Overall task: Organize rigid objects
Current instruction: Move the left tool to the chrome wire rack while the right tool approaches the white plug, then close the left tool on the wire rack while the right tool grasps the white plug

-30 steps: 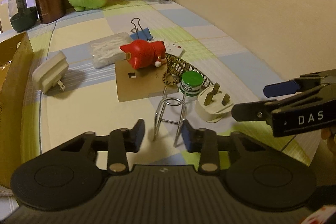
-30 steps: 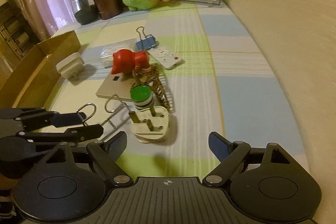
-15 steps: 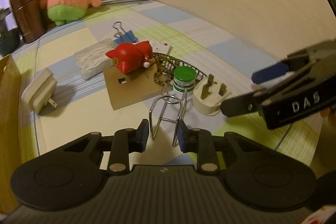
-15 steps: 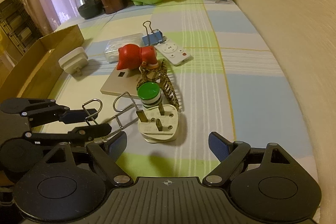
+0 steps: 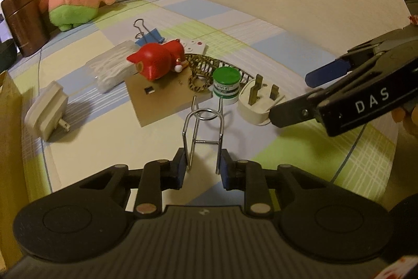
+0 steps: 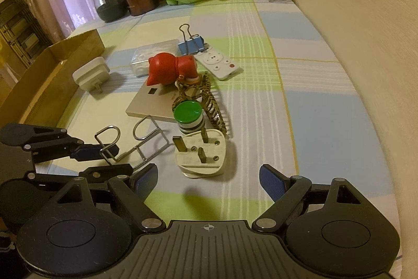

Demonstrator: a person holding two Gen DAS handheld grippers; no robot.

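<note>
1. My left gripper points down at the checked cloth table. Its blue pads have just been closing and now pinch the near end of the shiny bent-wire metal rack.
2. The wire rack sits at the front of the pile. Its far loop is just beside the little jar w/ the green lid and the white three-pin plug.
3. My right gripper also tips down, near the white plug. Its fingers are spread wide w/ nothing between them.
4. In the left view the right gripper pokes in from the right, cut off by the edge. A bit of a person's hand shows behind it, too little to make out.
5. In the right view my own finger covers part of the left gripper, so its lower pad is hard to see.
6. The brown cardboard box on the left is cut off. Can't see inside it.
7. The red toy cat hides part of the flat tan card under it.
</note>
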